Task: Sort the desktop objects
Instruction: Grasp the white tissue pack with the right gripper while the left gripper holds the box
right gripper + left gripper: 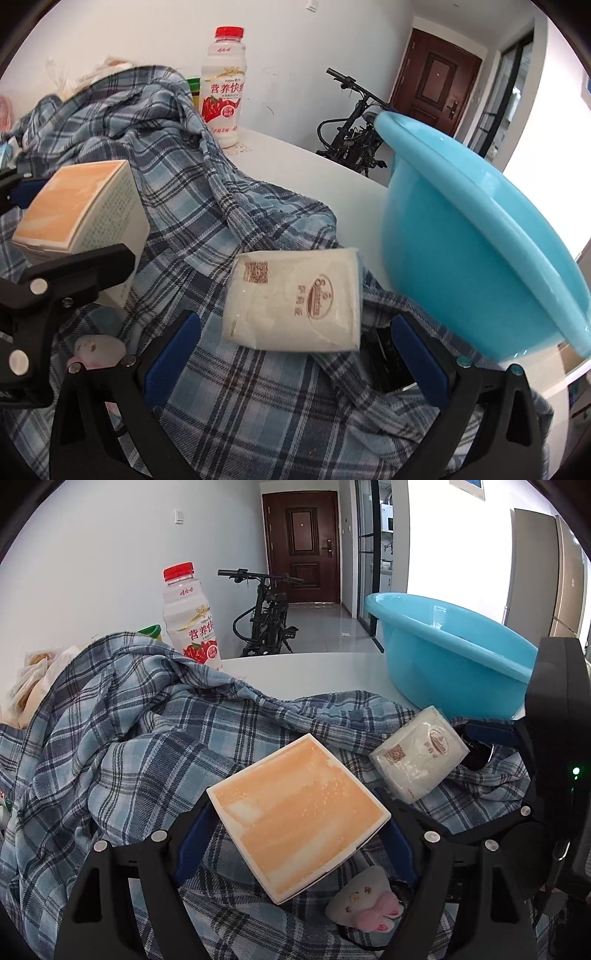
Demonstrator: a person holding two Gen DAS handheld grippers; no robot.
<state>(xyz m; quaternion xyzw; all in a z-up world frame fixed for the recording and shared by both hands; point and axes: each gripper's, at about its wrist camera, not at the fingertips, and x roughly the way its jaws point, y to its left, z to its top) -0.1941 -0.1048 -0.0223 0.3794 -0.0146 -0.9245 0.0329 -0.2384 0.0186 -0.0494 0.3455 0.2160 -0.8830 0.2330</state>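
My left gripper [295,834] is shut on an orange-topped white box [299,816] and holds it above a blue plaid shirt [129,738]; the box also shows in the right wrist view [77,210]. A white tissue pack [295,299] lies on the shirt between the open fingers of my right gripper [295,347], which is empty; the pack also shows in the left wrist view [421,753]. A light blue plastic basin [480,240] stands tilted at the right, also in the left wrist view [454,653].
A red-capped drink bottle [192,616] stands at the back on the white table [314,672]. A small white and pink plush [365,901] lies on the shirt under the box. Plastic bags [29,679] sit at the far left. A dark object [388,362] lies under the shirt's edge.
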